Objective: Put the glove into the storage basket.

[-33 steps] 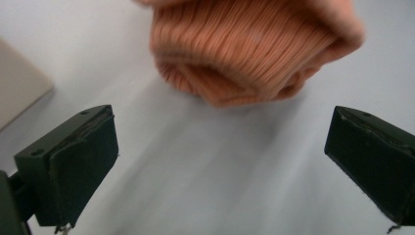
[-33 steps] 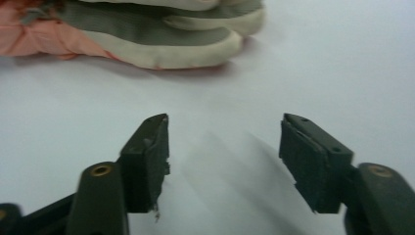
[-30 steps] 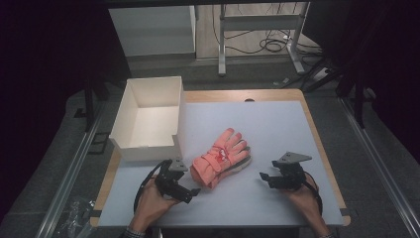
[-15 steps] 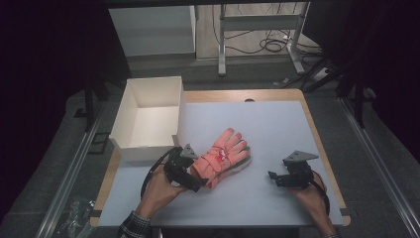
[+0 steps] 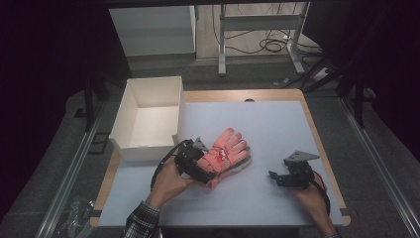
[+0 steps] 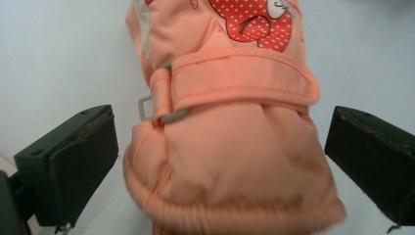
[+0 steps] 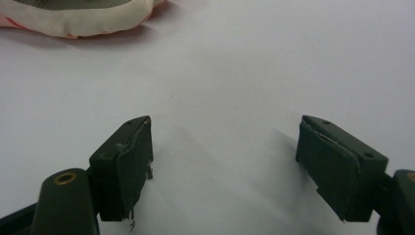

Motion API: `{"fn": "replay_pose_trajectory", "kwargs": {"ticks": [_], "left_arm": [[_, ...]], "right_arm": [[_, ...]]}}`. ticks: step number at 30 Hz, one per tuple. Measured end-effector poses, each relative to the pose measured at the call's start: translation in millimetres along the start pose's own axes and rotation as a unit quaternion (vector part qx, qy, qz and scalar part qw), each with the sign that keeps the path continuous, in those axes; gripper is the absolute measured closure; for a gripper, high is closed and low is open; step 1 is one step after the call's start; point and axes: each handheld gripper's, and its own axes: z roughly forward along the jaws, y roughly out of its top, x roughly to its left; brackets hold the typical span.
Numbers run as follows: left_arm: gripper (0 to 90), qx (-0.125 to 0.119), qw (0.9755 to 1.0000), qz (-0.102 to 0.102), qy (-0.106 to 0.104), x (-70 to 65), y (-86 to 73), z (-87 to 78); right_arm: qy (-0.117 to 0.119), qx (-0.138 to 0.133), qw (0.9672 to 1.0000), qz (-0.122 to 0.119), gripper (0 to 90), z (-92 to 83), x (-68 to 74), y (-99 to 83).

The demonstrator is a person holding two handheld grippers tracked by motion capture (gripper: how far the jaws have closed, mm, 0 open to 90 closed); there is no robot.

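A salmon-pink padded glove [image 5: 229,150] with a red dotted patch lies palm down on the white mat, fingers pointing away. My left gripper [image 5: 207,167] reaches in from the left at its cuff. In the left gripper view the cuff and wrist strap [image 6: 230,161] sit between the two wide-apart jaws, with a gap at each pad [image 6: 85,166]. My right gripper [image 5: 275,178] rests on the mat right of the glove. Its jaws have just been opening, and between them [image 7: 225,166] is bare mat. The glove's pale edge [image 7: 73,19] shows at the upper left of the right gripper view.
An open white box [image 5: 143,148] stands at the table's left, just behind my left hand. The white mat [image 5: 277,124] covers the wooden table, whose edge runs along the right. Table legs and cables lie on the floor beyond.
My left gripper has moved right and a little up, until its jaws stand on either side of the glove's cuff. The right gripper has edged slightly right.
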Motion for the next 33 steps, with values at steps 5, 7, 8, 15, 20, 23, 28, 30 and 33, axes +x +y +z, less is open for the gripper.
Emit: {"fn": "replay_pose_trajectory", "kwargs": {"ticks": [5,7,8,15,20,23,28,30,33], "left_arm": [[0.0,0.016,0.9999,0.004,0.002,-0.4,5.3,13.3],[0.0,0.022,0.9997,0.005,0.004,-1.2,6.8,18.7],[0.0,0.025,0.9996,0.005,0.007,-1.5,7.4,21.3],[0.0,0.048,0.9987,0.011,0.013,-4.6,7.6,39.6],[0.0,0.068,0.9972,0.021,0.021,-8.8,6.0,47.9],[0.0,0.083,0.9957,0.029,0.030,-12.1,4.5,53.5],[6.0,0.096,0.9942,0.039,0.029,-17.5,2.3,57.2],[12.6,0.095,0.9947,0.035,0.021,-16.6,1.8,54.7],[27.3,0.099,0.9942,0.035,0.025,-17.3,4.7,48.8]], "right_arm": [[0.000,-0.001,1.0000,0.001,21.6,0.2,0.0,-0.2],[0.001,-0.001,1.0000,0.001,21.5,0.2,0.0,-0.2],[0.001,-0.001,1.0000,0.001,21.5,0.2,0.0,-0.3],[0.001,-0.001,1.0000,0.001,21.5,0.3,0.0,-0.4],[0.000,-0.001,1.0000,0.001,21.5,0.3,0.1,-0.5],[0.000,-0.001,1.0000,0.001,21.5,0.3,0.0,-0.6],[0.000,-0.001,1.0000,0.001,21.5,0.3,0.2,-0.7],[0.000,-0.001,1.0000,0.000,21.5,0.4,0.3,-0.7],[0.000,-0.001,1.0000,0.001,21.5,0.4,0.3,-0.7]]}}
